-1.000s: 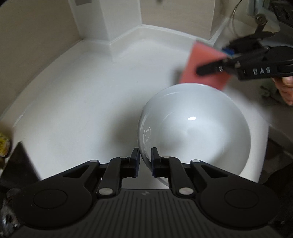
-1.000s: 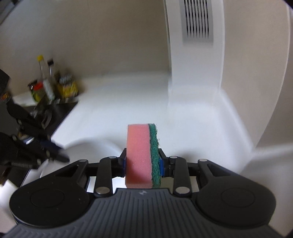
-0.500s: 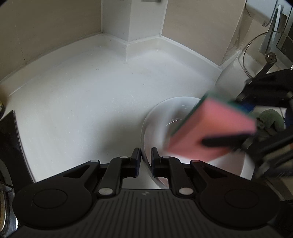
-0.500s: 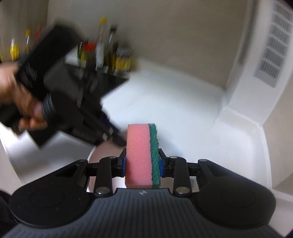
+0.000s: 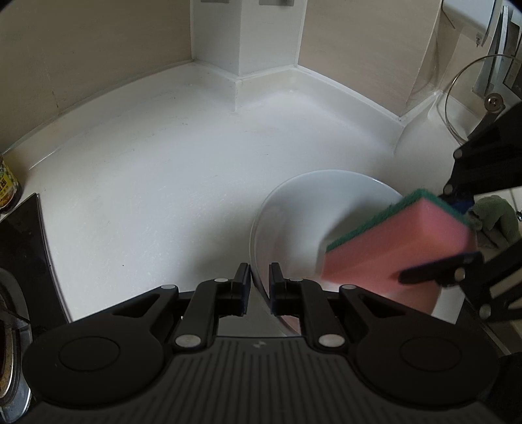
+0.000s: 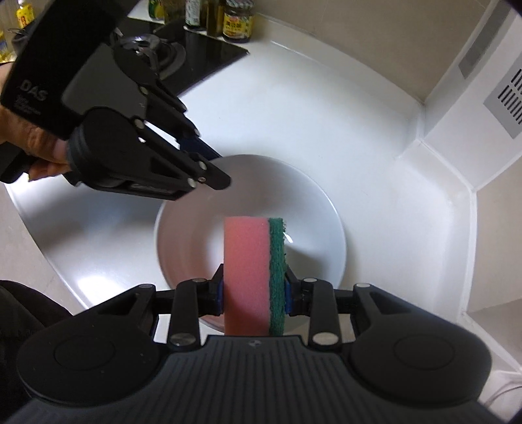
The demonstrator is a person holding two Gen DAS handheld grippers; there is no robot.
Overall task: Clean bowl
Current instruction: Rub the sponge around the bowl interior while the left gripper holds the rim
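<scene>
1. The left gripper (image 5: 259,283) grips the near rim of the white bowl (image 5: 293,221); one finger is outside the wall and one inside, with only a narrow gap between them, and the rim passes through that gap.
2. The right gripper (image 6: 253,292) is closed on a pink sponge (image 6: 246,274) with a green scouring layer. The sponge stands on its edge between the pads, and its far end reaches over the inside of the bowl (image 6: 310,208).
3. Seen from the left wrist, the sponge (image 5: 394,257) covers the right half of the bowl, so the bottom there is hidden. The visible part of the bowl holds nothing.
4. The bowl stands on the white countertop (image 5: 163,182), near its front edge.
5. A hand (image 6: 36,143) holds the left gripper's (image 6: 215,166) black body, to the left of the bowl and above it.
6. To the right of the bowl lie a crumpled green cloth (image 5: 496,218) and, further back, a glass lid (image 5: 469,98) leaning upright.
7. Far to the left of the bowl are a black glass hob (image 6: 202,62) with a gas burner (image 6: 169,49).
8. Behind the hob, jars and bottles (image 6: 238,22) stand against the beige wall.
9. Behind the bowl, a white column (image 5: 248,42) rises in the corner of the countertop.
</scene>
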